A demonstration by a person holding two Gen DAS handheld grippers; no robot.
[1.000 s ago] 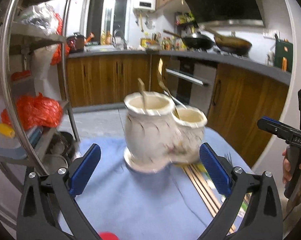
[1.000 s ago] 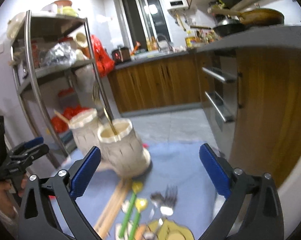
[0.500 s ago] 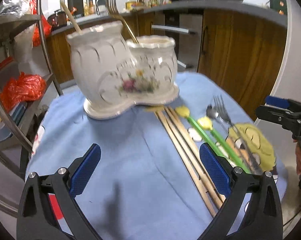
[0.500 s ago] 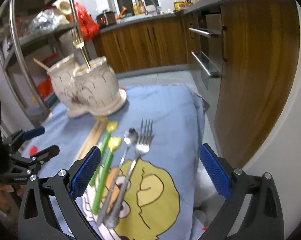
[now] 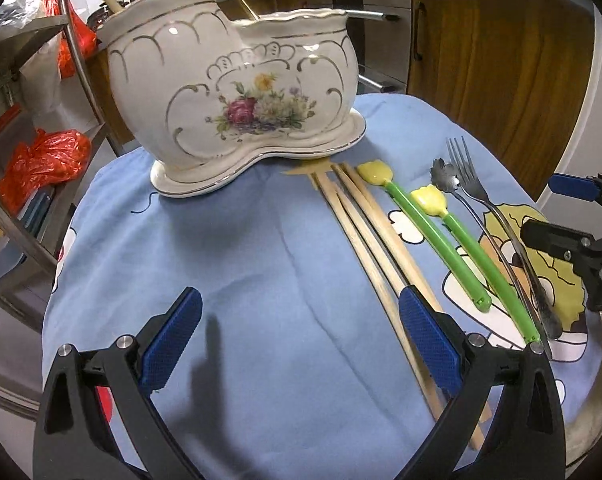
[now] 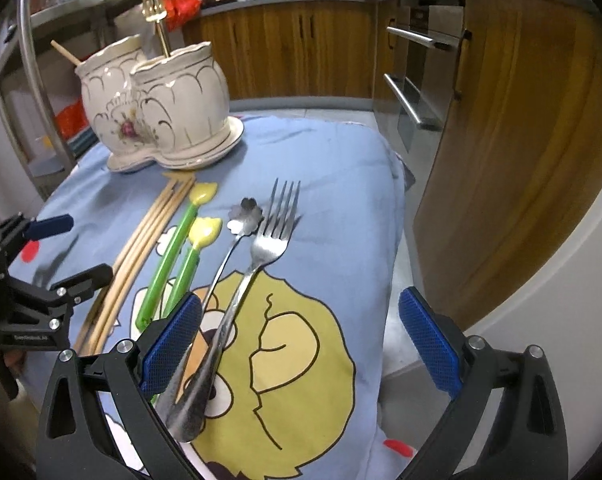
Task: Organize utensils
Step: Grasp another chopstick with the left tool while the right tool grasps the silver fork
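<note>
A white floral double-pot utensil holder [image 5: 237,92] [image 6: 161,108] stands at the far side of the blue cloth, with a gold fork [image 6: 157,16] and a wooden stick in it. Wooden chopsticks [image 5: 377,236] [image 6: 141,248], two green spoons with yellow tulip heads [image 5: 433,232] [image 6: 181,248], a flower-bowl spoon [image 6: 237,236] and a steel fork [image 5: 485,200] [image 6: 269,240] lie side by side on the cloth. My left gripper [image 5: 301,344] is open and empty over the cloth, its right pad over the chopsticks. My right gripper [image 6: 301,344] is open and empty, its left pad beside the fork handle.
A metal shelf rack [image 5: 29,128] with red bags stands to the left. Wooden kitchen cabinets [image 6: 501,160] and an oven [image 6: 413,80] run along the right and back. The cloth's right edge [image 6: 393,208] drops off toward the floor.
Both grippers have tilted down and lowered toward the cloth. The holder now sits higher in both views and the utensils lie closer under the fingers. Both stay open.
</note>
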